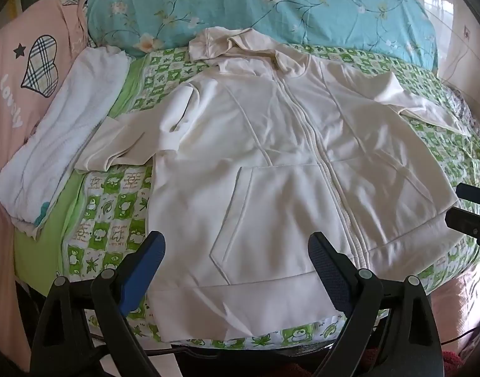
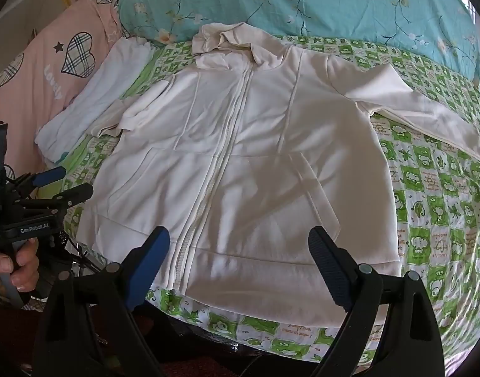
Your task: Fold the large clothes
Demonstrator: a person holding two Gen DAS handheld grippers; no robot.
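Observation:
A cream zip-up hoodie (image 1: 280, 144) lies flat, front up, on a green-and-white checked sheet (image 1: 114, 207), hood toward the pillows. It also shows in the right wrist view (image 2: 246, 157). Its left sleeve (image 1: 127, 138) is bent at the body's side; its right sleeve (image 2: 422, 116) stretches out to the right. My left gripper (image 1: 237, 245) is open and empty just above the hem's left half. My right gripper (image 2: 240, 238) is open and empty above the hem's right half. The left gripper shows at the left in the right wrist view (image 2: 67, 185).
A blue floral pillow (image 1: 271, 3) lies behind the hood. A folded white garment (image 1: 67, 132) lies left of the hoodie, next to a pink cushion (image 1: 17, 72) with a plaid heart. The bed's front edge (image 2: 271, 345) runs below the hem.

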